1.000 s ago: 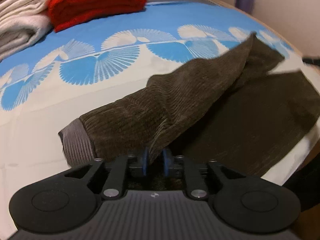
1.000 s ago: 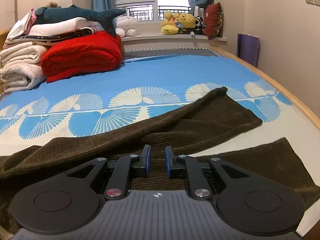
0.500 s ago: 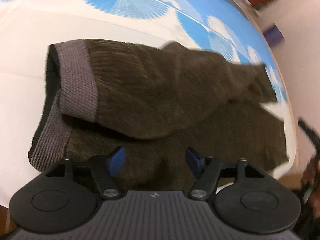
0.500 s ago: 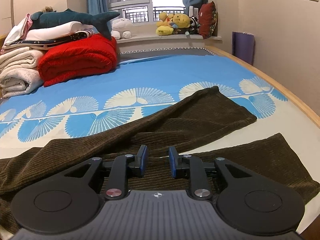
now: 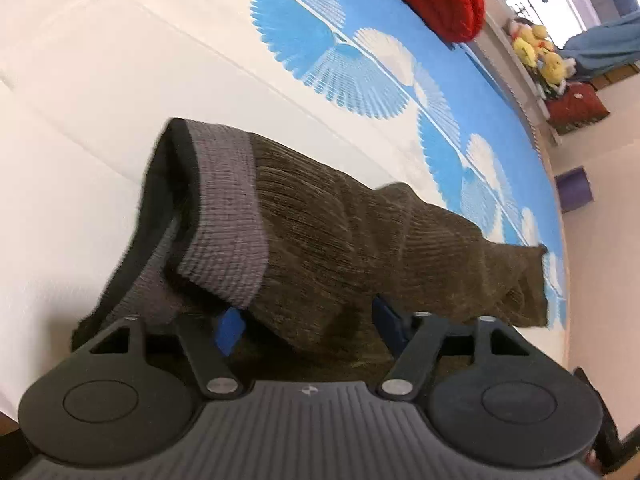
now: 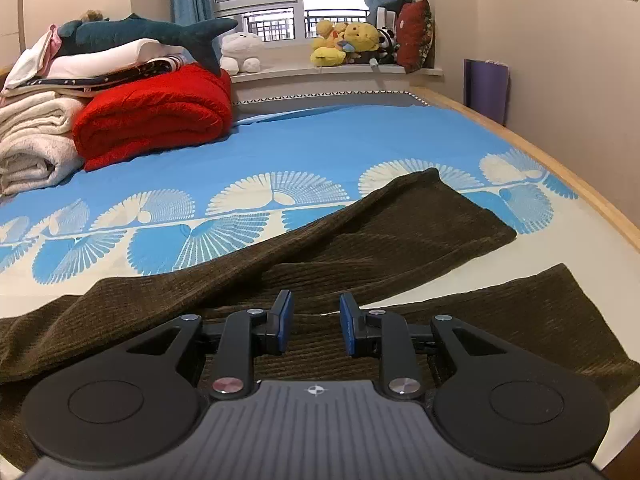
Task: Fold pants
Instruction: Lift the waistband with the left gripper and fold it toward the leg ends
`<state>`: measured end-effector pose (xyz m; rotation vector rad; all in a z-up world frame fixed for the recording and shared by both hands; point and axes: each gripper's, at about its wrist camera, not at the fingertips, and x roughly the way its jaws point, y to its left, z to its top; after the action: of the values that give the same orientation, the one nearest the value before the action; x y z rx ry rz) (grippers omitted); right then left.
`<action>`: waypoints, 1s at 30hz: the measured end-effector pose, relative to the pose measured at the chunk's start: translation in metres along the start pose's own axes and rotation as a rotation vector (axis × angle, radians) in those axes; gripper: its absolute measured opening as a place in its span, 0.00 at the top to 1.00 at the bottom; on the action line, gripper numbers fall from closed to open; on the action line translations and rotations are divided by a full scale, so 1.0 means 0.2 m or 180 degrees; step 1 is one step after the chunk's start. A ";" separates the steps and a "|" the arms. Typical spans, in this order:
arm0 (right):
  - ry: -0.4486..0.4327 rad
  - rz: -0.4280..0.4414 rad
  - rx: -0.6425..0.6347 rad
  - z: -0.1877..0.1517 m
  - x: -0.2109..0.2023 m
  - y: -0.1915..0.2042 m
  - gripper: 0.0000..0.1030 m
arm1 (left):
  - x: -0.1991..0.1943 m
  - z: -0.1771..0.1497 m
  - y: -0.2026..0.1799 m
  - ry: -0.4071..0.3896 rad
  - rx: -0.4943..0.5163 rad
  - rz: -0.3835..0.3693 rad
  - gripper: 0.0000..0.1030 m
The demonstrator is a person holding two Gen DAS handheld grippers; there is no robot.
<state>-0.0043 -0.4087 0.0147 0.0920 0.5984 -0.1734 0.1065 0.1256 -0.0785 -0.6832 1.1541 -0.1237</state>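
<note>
Dark brown corduroy pants [image 6: 360, 240] spread across the near part of the bed [image 6: 320, 140], on its blue-and-white fan-print sheet. In the right wrist view, one leg [image 6: 400, 216] angled toward the far right, ending near the wooden bed edge; the other leg [image 6: 540, 312] lying nearer, at the right, with a strip of white sheet between the two. In the left wrist view, grey ribbed waistband [image 5: 228, 216] at the left, folded over and gaping open (dark lining showing inside), fabric bunched in ridges running to the right.

Left gripper [image 5: 306, 322] spread wide, blue pads well apart, a fold of the pants hanging between them and partly hiding the right pad; no pinch visible. Right gripper [image 6: 314, 322] also spread, pads apart, hovering just above the crotch area of the pants, holding nothing.

Far left on the bed: a folded red blanket [image 6: 156, 116] beside a stack of white towels [image 6: 32, 136], a plush shark [image 6: 152, 34] lying on top of the pile. Yellow stuffed toys [image 6: 348, 40] on the windowsill at the far end.
</note>
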 end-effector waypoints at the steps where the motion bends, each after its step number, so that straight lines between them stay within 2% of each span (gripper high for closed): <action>1: 0.0005 0.0009 0.0021 0.00 0.01 0.00 0.74 | 0.00 0.01 0.01 -0.0003 -0.0016 0.0076 0.53; 3: 0.0015 0.0035 0.0090 0.02 0.02 0.00 0.74 | 0.01 0.00 0.04 0.0026 -0.0039 0.0217 0.70; 4: 0.0025 0.0065 0.0136 0.02 0.04 -0.01 0.74 | 0.00 -0.01 0.06 0.0043 -0.0058 0.0257 0.74; 7: 0.0032 0.0189 0.0307 0.05 0.08 -0.02 0.74 | -0.01 0.00 0.05 0.0017 0.0015 0.0306 0.78; 14: 0.0156 0.0414 0.0750 0.20 0.40 -0.06 0.72 | 0.01 -0.01 -0.02 -0.0012 0.0191 0.0485 0.79; 15: 0.0178 0.0440 0.0831 0.22 0.46 -0.06 0.64 | 0.02 -0.01 -0.03 -0.0001 0.0218 0.0505 0.79; 17: 0.0248 0.0468 0.1000 0.25 0.59 -0.08 0.55 | 0.02 0.00 -0.04 0.0026 0.0249 0.0537 0.79; 20: 0.0404 0.0436 0.1148 0.28 0.76 -0.07 0.55 | 0.02 0.01 -0.06 0.0066 0.0302 0.0576 0.79; 23: 0.0555 0.0421 0.1194 0.29 0.92 -0.05 0.48 | 0.02 0.03 -0.07 0.0080 0.0331 0.0587 0.79; 30: 0.0821 0.0300 0.1312 0.31 1.16 -0.01 0.47 | 0.03 0.05 -0.09 0.0112 0.0380 0.0632 0.79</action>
<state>0.2176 -0.4496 -0.0657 0.5470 0.8072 -0.1931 0.1223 0.1133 -0.0721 -0.4597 1.2318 -0.0362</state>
